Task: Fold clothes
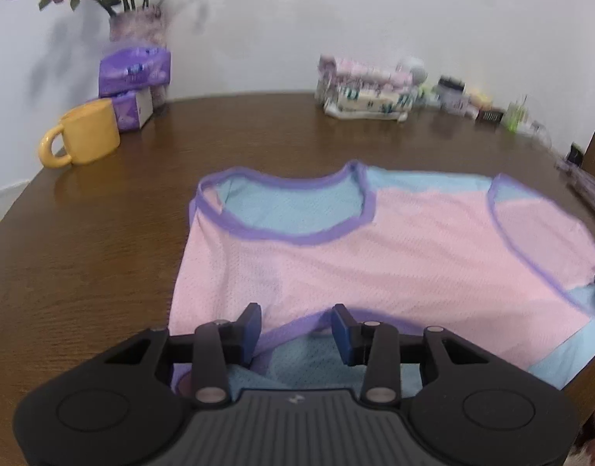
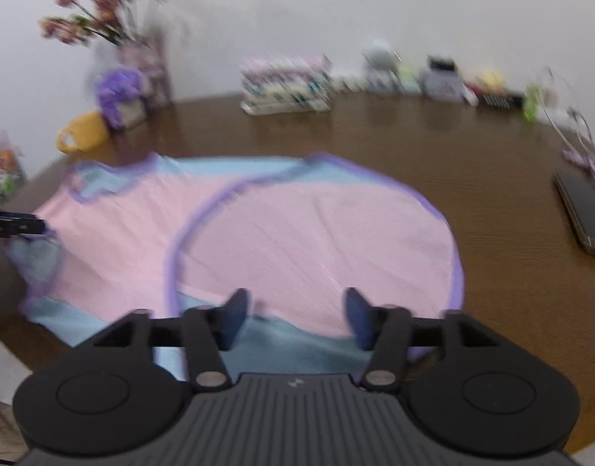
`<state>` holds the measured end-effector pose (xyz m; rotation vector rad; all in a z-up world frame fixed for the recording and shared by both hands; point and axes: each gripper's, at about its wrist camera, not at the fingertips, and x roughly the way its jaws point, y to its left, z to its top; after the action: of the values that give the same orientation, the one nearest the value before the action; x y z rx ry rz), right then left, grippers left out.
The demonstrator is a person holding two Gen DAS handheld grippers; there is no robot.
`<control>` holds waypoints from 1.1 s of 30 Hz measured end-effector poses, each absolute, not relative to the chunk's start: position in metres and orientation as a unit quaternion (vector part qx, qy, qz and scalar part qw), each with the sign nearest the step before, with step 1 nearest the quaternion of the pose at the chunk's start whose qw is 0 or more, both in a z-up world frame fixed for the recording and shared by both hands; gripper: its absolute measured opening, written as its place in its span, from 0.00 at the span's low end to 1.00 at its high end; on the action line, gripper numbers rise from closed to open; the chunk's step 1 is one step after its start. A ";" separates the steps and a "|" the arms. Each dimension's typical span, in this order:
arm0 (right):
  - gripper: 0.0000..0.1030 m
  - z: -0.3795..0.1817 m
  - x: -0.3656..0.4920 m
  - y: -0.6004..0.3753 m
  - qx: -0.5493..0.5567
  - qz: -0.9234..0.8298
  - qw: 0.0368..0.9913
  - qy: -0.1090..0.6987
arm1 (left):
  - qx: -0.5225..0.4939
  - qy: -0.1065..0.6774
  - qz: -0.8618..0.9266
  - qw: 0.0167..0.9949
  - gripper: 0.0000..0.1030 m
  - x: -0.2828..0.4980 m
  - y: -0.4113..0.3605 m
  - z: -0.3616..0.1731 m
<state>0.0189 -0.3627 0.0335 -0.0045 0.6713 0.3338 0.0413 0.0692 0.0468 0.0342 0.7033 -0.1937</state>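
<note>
A pink mesh top [image 1: 394,256] with purple trim and pale blue panels lies flat on the brown wooden table [image 1: 103,233]. Its neckline faces the wall. My left gripper [image 1: 296,326] is open above the top's near purple-edged armhole, nothing between its blue pads. In the right wrist view the same top [image 2: 297,233] spreads across the table, and my right gripper [image 2: 295,316] hovers open over its near edge where pink meets blue. A dark tip of the left gripper [image 2: 21,225] shows at the top's left side. The right view is blurred.
A yellow mug [image 1: 83,136], purple tissue packs [image 1: 136,68] and a vase of flowers [image 1: 138,23] stand at the back left. Stacked packets [image 1: 363,93] and small jars line the wall. A dark phone [image 2: 581,209] lies at the right edge.
</note>
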 end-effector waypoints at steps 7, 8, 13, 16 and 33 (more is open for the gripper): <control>1.00 0.059 -0.012 -0.341 -0.020 0.235 0.932 0.276 | 0.042 0.284 -0.180 0.941 0.95 0.000 0.041 0.068; 1.00 0.059 -0.016 -0.337 -0.036 0.241 0.930 0.276 | 0.048 0.283 -0.197 0.937 0.95 -0.004 0.034 0.069; 1.00 0.055 -0.033 -0.319 -0.116 0.270 0.915 0.277 | 0.126 0.270 -0.255 0.920 0.93 -0.030 0.000 0.064; 0.96 0.055 -0.038 -0.308 -0.170 0.294 0.894 0.291 | 0.193 0.263 -0.277 0.904 0.79 -0.042 -0.021 0.058; 0.39 0.041 -0.028 -0.286 -0.367 0.359 0.780 0.358 | 0.428 0.303 -0.371 0.767 0.16 -0.048 -0.066 0.035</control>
<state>-0.0279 -0.2865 0.0408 -0.7919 0.7726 0.7767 -0.0476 -0.0656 0.0348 0.9285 0.6589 -0.8053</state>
